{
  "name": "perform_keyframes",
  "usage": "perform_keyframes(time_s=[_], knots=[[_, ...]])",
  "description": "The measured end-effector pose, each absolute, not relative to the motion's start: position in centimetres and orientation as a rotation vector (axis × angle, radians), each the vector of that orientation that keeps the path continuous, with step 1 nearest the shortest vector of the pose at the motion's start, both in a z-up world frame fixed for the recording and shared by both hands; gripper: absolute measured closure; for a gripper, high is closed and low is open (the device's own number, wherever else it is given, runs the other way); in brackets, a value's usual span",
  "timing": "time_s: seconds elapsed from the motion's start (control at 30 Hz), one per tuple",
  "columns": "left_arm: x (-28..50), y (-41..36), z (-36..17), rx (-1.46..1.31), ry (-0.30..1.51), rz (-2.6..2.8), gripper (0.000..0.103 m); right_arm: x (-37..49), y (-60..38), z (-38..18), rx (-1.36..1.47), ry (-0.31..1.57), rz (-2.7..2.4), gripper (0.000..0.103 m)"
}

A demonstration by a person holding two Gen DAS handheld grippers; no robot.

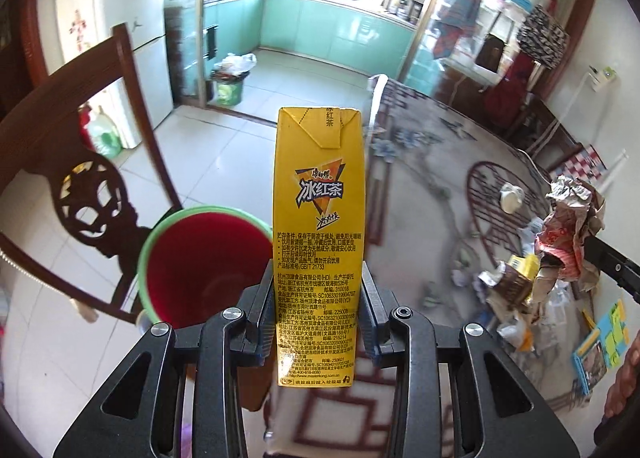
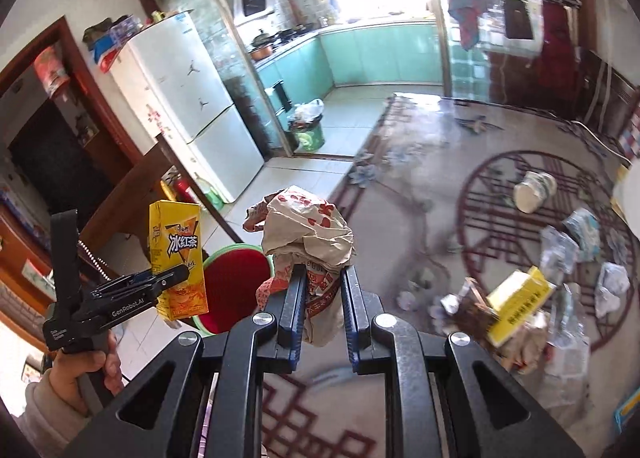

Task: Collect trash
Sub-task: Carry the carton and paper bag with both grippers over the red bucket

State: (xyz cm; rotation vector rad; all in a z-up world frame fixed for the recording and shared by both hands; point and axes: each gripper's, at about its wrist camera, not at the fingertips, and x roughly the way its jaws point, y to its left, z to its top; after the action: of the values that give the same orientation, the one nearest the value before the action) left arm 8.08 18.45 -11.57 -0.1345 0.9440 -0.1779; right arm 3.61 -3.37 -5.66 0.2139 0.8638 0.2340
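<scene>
A tiled floor runs from this dining room into a green-cabinet kitchen, and a patterned table top [image 1: 420, 185] spreads below me.

Nearest, my left gripper [image 1: 320, 290] pinches a yellow iced-tea carton [image 1: 318, 193] by its lower half, the carton standing upright between the pads. My right gripper [image 2: 322, 290] is clamped on a crumpled paper wrapper [image 2: 308, 225], its wad bulging above the fingertips. In the right wrist view my left hand [image 2: 94, 368] grips its handle at 8 o'clock.

Just beyond the carton, at 9 o'clock of it, sits a red bin with a green rim [image 1: 200, 258], beside a dark wooden chair [image 1: 80, 185]. More trash lies on the table at 3 o'clock: a yellow box [image 2: 520, 306], crumpled wrappers, a tipped paper cup [image 2: 534, 191].

Farthest, at 12 o'clock, a full green waste basket [image 1: 230, 87] stands in the kitchen doorway, right of the white fridge [image 2: 192, 97].
</scene>
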Motion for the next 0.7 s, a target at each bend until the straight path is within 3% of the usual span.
perform_keyframes(time_s=[0.7], knots=[[10.8,30.6,-17.6,-0.168,1.03,-0.007,0.069,14.2,12.8,-15.1,0.137,1.055,0.468,0.088]])
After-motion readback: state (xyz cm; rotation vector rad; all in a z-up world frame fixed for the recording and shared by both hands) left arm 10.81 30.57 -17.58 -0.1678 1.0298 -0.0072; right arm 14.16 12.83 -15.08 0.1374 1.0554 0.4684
